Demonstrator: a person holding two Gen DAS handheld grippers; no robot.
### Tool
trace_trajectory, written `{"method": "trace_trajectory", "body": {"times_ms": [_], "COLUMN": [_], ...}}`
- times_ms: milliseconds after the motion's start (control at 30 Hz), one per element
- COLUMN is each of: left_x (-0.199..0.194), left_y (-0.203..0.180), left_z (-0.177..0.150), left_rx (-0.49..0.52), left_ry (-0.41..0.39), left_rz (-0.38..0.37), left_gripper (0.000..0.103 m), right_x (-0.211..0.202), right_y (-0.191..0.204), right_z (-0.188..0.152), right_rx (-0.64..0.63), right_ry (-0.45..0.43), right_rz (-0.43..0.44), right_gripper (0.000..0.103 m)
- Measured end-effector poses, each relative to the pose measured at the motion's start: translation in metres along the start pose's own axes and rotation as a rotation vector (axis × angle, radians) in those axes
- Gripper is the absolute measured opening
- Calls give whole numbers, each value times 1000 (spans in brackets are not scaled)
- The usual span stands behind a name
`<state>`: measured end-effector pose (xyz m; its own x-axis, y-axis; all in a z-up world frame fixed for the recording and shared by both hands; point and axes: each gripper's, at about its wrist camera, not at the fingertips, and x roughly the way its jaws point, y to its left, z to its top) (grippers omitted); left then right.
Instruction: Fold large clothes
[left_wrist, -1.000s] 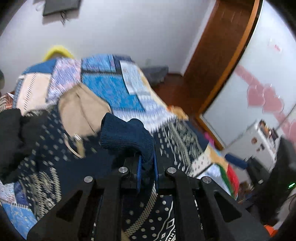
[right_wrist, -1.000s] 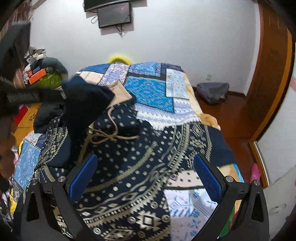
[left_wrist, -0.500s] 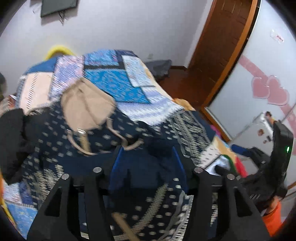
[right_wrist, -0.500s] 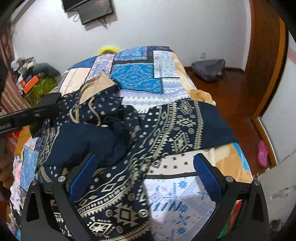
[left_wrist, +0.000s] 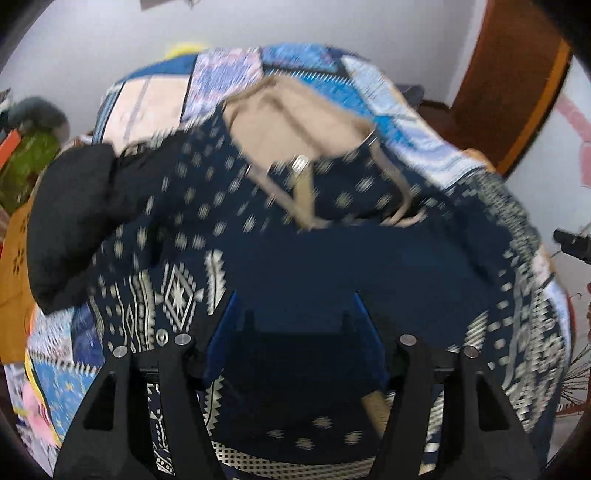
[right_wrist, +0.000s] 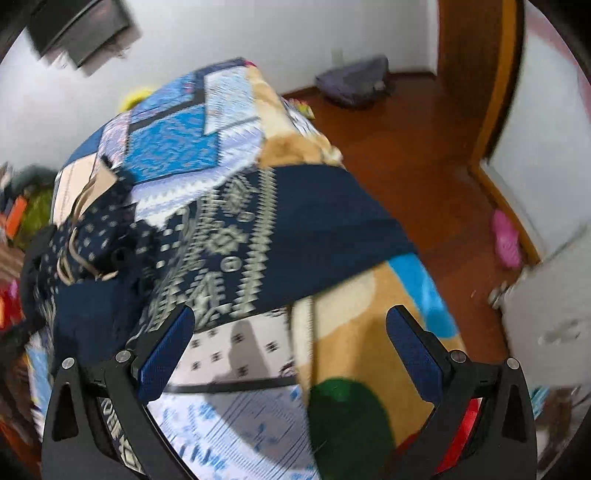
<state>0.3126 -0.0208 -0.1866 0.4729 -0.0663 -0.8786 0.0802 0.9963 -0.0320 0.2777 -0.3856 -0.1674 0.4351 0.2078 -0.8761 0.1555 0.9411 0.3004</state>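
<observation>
A large navy hoodie (left_wrist: 332, 266) with a cream pattern, tan hood lining (left_wrist: 295, 122) and tan drawstrings lies spread on the bed. Its sleeve is folded across the body. My left gripper (left_wrist: 295, 325) is open and empty, low over the plain navy part. In the right wrist view the hoodie (right_wrist: 258, 236) lies at the left and middle, its navy sleeve reaching the bed's right edge. My right gripper (right_wrist: 291, 350) is open and empty, above the bedspread just in front of the hoodie.
A patchwork bedspread (right_wrist: 177, 147) covers the bed. A black garment (left_wrist: 70, 221) lies left of the hoodie. The wooden floor (right_wrist: 424, 155) holds a grey bag (right_wrist: 354, 81) and a pink slipper (right_wrist: 506, 240). Clutter stands left of the bed (left_wrist: 22, 166).
My left gripper opened and let go of the navy sleeve, which now lies across the hoodie; it then moved lower and closer. My right gripper swung right, toward the bed's edge.
</observation>
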Motion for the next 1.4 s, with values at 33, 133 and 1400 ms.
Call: {"method": "trace_trajectory", "body": {"times_ms": [33,133,1400], "left_x": [4,21,-43], "left_y": [3,11,-14], "left_z": [-3,-13,-22], "left_rx": [-8,-46,-1], "left_ry": [12,54,-118], "left_rz": [1,-2,-34], "left_gripper": [62,62,64], "right_x": [8,29,9], "right_y": [-11,-39,178], "right_z": [3,10,-43], "right_rx": [50,203,-361], "right_ry": [19,53,101], "right_rz": [30,102,269], "right_gripper": [103,98,10]}}
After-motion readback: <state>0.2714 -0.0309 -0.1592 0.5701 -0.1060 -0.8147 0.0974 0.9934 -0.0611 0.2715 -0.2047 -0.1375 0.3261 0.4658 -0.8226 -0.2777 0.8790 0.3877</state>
